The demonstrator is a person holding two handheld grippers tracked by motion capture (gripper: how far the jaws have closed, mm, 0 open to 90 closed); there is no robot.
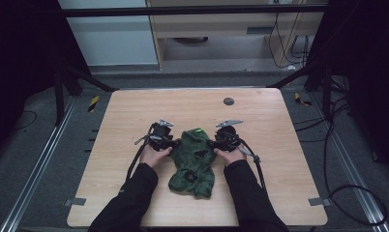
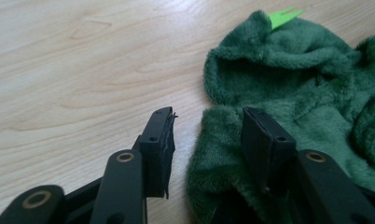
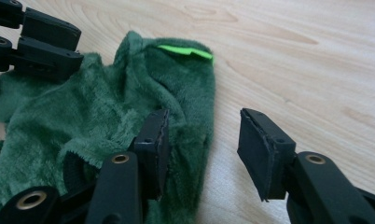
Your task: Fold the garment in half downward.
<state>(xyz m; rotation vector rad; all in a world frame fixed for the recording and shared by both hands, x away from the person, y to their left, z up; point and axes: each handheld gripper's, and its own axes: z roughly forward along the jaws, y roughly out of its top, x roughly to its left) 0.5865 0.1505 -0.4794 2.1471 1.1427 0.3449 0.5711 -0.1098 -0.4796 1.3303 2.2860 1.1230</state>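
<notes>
L gripper [image 2: 206,135] jaws apart w/ a clear gap, edge of dark green fleecy plush garment [image 2: 293,102] lying between them but pads not pressing on it; one jaw over bare wood, other over the fleece. R gripper [image 3: 202,140] jaws likewise spread, one jaw on the garment's edge [image 3: 106,116], other over bare wood, nothing clamped. Seen from R gripper view: L gripper's black jaws at top-left corner [image 3: 45,42], at the far edge of the fabric. Bright green tab [image 2: 283,16] near garment's upper end, also in R gripper view [image 3: 185,51] and as a small bright spot from above [image 1: 198,129]. From high view: L gripper [image 1: 172,141] just at garment's left side, R gripper [image 1: 214,141] just at its right side, both w/ grey three-cornered plates on top and cables trailing back toward the near edge. Garment [image 1: 195,162] crumpled, lying flat on light wooden worktop [image 1: 134,111], roughly mid-worktop, a bit toward the near edge, between the two hands [image 1: 154,155], [image 1: 230,156]. Black sleeves coming in from bottom. Small dark round disc [image 1: 228,101] on worktop farther back, well apart from garment.
</notes>
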